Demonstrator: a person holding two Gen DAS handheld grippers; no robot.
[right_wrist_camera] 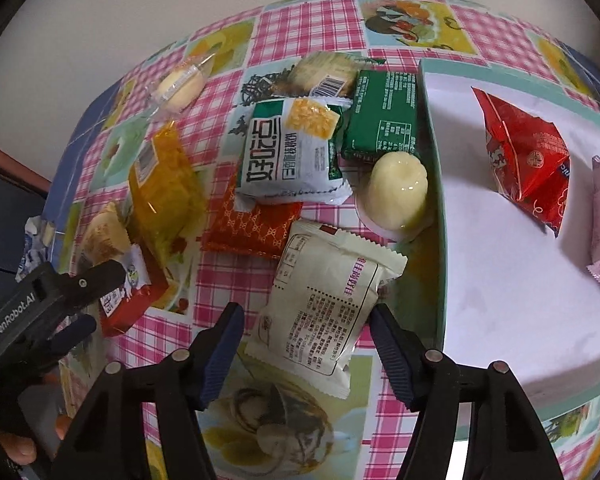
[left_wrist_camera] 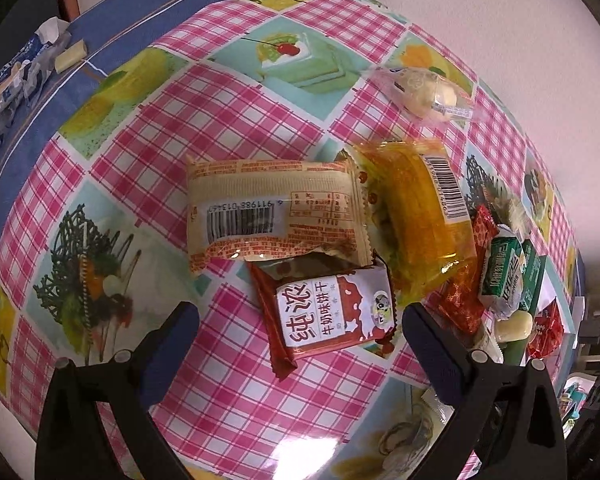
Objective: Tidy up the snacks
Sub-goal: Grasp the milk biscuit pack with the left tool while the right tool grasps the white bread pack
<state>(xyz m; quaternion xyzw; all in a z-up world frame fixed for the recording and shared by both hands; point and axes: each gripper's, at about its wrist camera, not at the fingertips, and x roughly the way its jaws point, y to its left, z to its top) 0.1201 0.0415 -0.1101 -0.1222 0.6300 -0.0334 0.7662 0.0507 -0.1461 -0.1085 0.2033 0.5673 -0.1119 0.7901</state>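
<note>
Two tongs work: our right tongs (right_wrist_camera: pixel 306 346) pinch the cream packet (right_wrist_camera: pixel 324 304) bound for the tray (right_wrist_camera: pixel 440 208), left tongs (left_wrist_camera: pixel 300 350) spread over the biscuit pack (left_wrist_camera: pixel 332 314).

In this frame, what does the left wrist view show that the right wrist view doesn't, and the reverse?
Only the left wrist view: the full beige barcode packet and the left hand-held gripper open just above the red-and-white biscuit packet.

Only the right wrist view: the white tray holding a red pouch, and the right hand-held gripper straddling a cream packet, though I can't tell whether its pads press on it.

Both: the orange packet, the pale jelly cup, the green-and-white packet, and the checked tablecloth.
</note>
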